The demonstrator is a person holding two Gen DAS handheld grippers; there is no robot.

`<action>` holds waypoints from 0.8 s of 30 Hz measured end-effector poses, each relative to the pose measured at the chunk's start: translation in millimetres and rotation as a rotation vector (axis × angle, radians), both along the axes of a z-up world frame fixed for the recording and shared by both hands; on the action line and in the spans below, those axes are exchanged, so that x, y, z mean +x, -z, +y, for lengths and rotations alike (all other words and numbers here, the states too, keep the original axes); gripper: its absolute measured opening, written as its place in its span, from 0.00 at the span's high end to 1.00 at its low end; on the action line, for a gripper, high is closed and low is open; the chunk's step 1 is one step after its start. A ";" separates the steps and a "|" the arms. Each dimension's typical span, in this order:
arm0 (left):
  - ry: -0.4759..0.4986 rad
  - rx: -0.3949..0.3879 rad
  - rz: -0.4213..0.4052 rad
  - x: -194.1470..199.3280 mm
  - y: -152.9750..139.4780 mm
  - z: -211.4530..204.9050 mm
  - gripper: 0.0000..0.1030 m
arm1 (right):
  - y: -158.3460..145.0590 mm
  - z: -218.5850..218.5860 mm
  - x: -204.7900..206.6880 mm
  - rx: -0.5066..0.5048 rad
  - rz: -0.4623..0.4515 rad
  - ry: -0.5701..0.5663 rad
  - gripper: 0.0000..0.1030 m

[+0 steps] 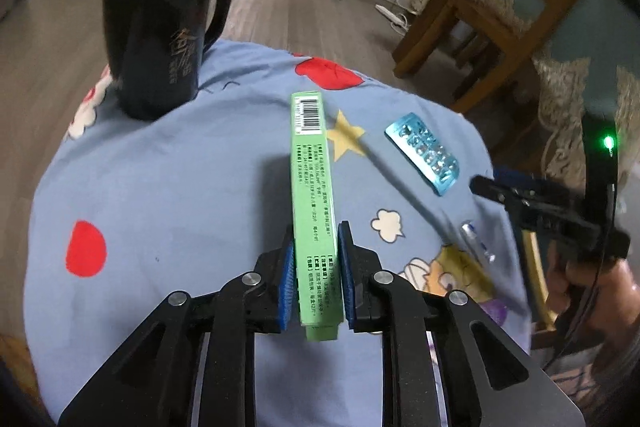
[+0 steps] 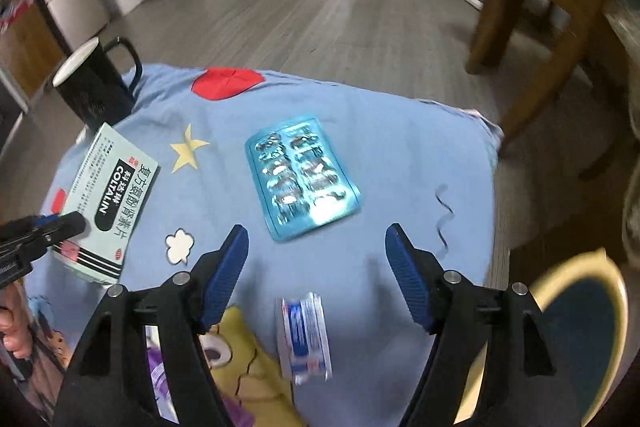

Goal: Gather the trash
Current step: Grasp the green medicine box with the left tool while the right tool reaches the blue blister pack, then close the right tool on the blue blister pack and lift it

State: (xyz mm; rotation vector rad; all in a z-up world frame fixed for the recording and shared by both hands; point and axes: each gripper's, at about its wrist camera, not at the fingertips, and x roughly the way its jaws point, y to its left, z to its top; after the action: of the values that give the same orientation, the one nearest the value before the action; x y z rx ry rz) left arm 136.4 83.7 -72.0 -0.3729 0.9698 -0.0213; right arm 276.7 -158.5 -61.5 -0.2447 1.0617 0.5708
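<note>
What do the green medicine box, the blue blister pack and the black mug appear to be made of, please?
Green medicine box: likely matte printed cardboard, with sharp folded edges. Blue blister pack: seemingly glossy foil or plastic, glinting over its bubbles. Black mug: probably glazed ceramic, with a shiny white interior.

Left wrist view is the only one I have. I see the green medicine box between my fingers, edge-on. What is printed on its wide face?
Observer: The medicine box reads COLTALIN, with Chinese characters beside it, in the right wrist view.
Operator: Is the right gripper holding something?
Observer: No. The right gripper is open over the cloth, its jaws wide apart and empty.
Operator: What lies nearest to it?
Observer: A small blue and white sachet lies flat between and below its fingers; the blister pack lies just beyond the fingertips.
</note>
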 end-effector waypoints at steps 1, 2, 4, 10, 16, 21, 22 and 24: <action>0.008 0.010 -0.001 1.1 1.2 -1.6 0.78 | 3.1 5.0 3.5 -0.014 0.000 -0.011 0.32; 0.010 0.017 -0.003 1.1 1.7 -2.3 0.77 | 7.0 9.5 7.4 -0.032 -0.001 -0.024 0.32; 0.010 0.042 -0.005 2.9 3.1 -4.0 0.75 | 13.1 14.8 12.9 -0.051 0.000 -0.048 0.32; -0.007 0.085 -0.015 6.1 4.4 -2.8 0.69 | 33.0 32.0 25.6 -0.095 0.024 -0.123 0.32; -0.012 0.083 -0.017 6.9 6.7 -2.9 0.68 | 38.9 35.2 35.7 -0.093 0.027 -0.128 0.26; -0.005 0.081 -0.008 7.6 10.3 -3.9 0.71 | 37.5 29.7 34.7 -0.053 0.033 -0.100 0.30; -0.003 0.079 -0.009 7.4 10.7 -4.0 0.74 | 36.9 28.3 32.8 -0.042 0.038 -0.095 0.31; 0.003 0.071 -0.013 7.5 11.0 -4.8 0.77 | 35.3 24.3 29.9 -0.020 0.051 -0.082 0.31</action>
State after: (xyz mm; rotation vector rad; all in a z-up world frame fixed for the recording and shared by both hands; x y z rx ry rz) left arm 144.0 78.9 -83.1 -0.3058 0.9559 0.0083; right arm 306.5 -134.2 -96.8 -0.2934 1.1110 0.6428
